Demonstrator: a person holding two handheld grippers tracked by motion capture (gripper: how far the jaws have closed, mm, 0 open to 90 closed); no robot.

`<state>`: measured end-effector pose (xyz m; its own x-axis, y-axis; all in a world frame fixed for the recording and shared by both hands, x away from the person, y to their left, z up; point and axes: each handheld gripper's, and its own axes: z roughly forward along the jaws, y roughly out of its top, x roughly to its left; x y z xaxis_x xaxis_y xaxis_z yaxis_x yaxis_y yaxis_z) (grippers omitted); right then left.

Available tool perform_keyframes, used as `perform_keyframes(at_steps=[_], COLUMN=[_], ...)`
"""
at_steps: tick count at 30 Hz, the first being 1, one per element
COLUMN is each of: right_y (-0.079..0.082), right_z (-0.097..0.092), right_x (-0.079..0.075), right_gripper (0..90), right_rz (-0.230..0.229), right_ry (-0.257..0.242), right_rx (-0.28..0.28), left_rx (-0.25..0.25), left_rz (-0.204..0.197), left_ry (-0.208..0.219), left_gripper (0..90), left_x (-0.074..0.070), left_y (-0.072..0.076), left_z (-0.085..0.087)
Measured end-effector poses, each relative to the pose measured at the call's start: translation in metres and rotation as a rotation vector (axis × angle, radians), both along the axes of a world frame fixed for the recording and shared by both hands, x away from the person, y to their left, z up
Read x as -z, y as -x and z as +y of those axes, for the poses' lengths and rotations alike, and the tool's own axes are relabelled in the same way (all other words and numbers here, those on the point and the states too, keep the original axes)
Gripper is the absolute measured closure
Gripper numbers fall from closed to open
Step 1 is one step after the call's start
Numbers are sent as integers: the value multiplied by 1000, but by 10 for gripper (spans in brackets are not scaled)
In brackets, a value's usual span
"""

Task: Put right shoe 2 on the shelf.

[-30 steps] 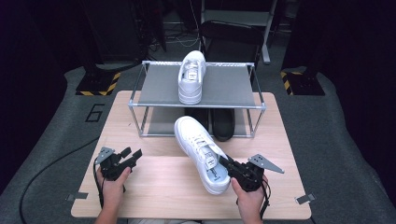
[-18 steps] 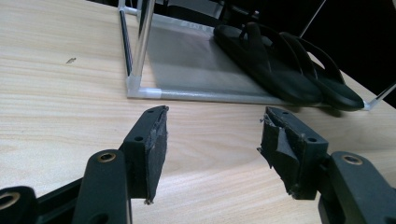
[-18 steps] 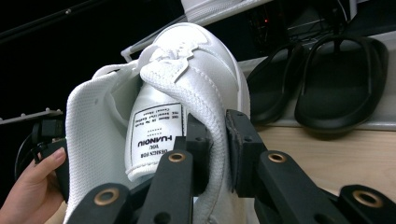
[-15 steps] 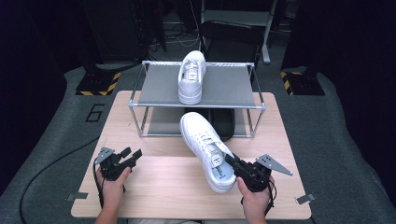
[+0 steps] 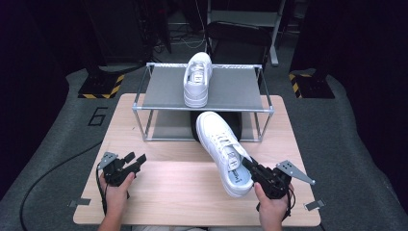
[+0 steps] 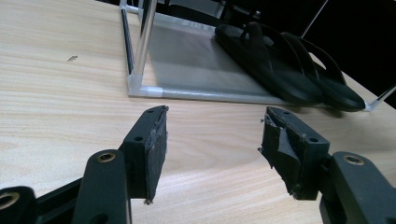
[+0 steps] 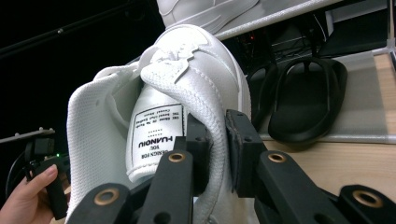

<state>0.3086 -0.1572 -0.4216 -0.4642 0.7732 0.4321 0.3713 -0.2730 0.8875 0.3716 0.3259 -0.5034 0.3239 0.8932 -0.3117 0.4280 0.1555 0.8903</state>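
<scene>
The held sneaker looks like smooth white leather with a mesh cloth lining. The counter beneath it is pale matt wood; the rack behind is bright metal.

2 white sneakers: 1 sneaker on the rack top and 1 sneaker over the desk. 2 black sandals side by side on the lower shelf, a near sandal and a far sandal. 1 metal rack with 2 levels. 1 wooden desk. 2 grippers, a left gripper and a right gripper, each with 2 jaws. 2 hands, a left hand and a right hand.
</scene>
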Motion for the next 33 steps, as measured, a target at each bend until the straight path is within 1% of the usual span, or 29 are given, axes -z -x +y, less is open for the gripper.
perform_keyframes(at_steps=[5,6,9,10,11,17,19,21,24,25,29,33], right_y=[0,0,-1,-2,-2,-8,-11,-14,-20,-24,-32,-40], right_z=[-5,-6,-8,-9,-10,-15,-17,-17,-20,-21,-24,-28], right_x=[-7,-9,-16,-19,-22,-40,-45,-51,-59,-61,-69,-76], right_gripper=[802,802,802,802,802,802,802,802,803,803,802,802], right_rz=[-13,-22,-27,-33,-36,-58,-68,-69,-63,-66,-61,-53], right_ry=[4,10,0,6,-2,16,38,45,49,56,63,56], right_rx=[2,2,3,2,4,4,6,8,8,9,18,24], left_rx=[-1,-1,-1,0,0,2,2,0,-3,-3,-3,-6], left_rz=[4,3,6,1,1,2,1,8,8,2,6,7], left_ry=[-3,-3,-1,-1,0,4,3,2,6,5,7,9], left_gripper=[406,406,406,406,406,406,406,406,406,406,406,406], left_x=[0,0,0,0,0,0,0,0,0,0,1,1], left_y=[0,0,1,0,0,0,0,1,0,0,0,0], left_z=[1,1,1,1,1,0,0,1,1,1,1,1])
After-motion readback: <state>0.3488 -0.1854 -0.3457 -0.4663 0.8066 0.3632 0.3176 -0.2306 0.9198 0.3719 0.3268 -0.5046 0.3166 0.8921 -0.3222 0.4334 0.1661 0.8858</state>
